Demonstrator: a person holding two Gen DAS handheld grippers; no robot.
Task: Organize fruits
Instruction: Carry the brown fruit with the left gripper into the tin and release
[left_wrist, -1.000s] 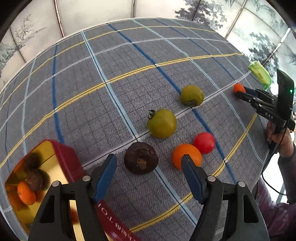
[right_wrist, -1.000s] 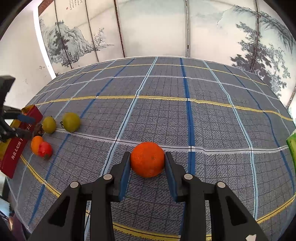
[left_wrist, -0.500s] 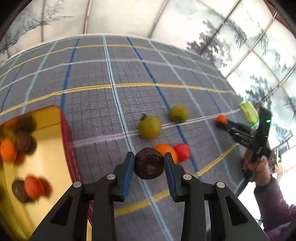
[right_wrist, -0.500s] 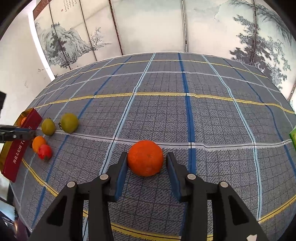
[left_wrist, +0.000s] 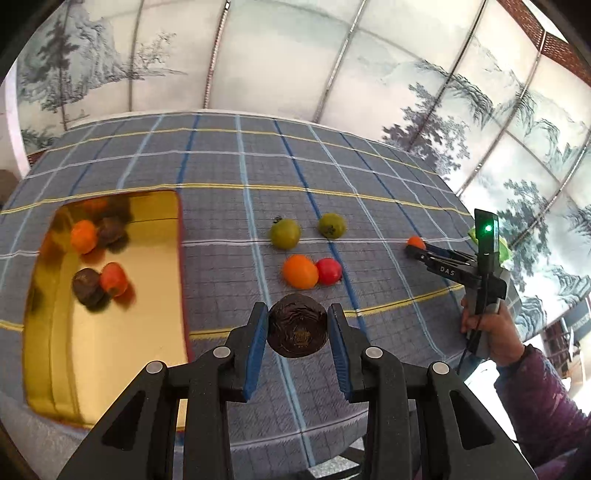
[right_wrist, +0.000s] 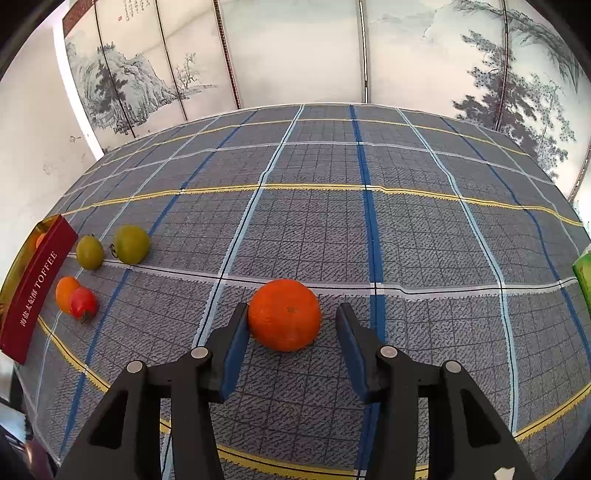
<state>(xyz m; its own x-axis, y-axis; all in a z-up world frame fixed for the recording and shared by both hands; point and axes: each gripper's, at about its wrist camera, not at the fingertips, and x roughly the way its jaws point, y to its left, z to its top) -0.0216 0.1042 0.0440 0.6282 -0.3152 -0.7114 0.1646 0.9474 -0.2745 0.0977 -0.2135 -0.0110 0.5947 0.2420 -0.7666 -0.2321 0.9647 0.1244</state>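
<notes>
My left gripper (left_wrist: 297, 316) is shut on a dark brown wrinkled fruit (left_wrist: 297, 332), held above the checked cloth beside the gold-lined red tin (left_wrist: 110, 350). The tin holds several orange and dark fruits. On the cloth lie two green tomatoes (left_wrist: 284, 233), an orange tomato (left_wrist: 300, 271) and a red one (left_wrist: 328, 271). My right gripper (right_wrist: 291, 314) points down at a large orange (right_wrist: 284, 314) resting on the cloth. Its jaws are opening: the left pad (right_wrist: 236, 339) is at the peel, the right pad stands apart.
A green packet (right_wrist: 583, 277) lies at the right table edge. A person's hand (left_wrist: 487, 328) holds the right gripper near the table's right side. The tin's red wall (right_wrist: 33, 288) reads TOFFEE. A painted folding screen stands behind the table.
The left jaws closed on the dark fruit, lifted it and swung left so the tin came fully into view. The right jaws widened around the orange, which stayed put.
</notes>
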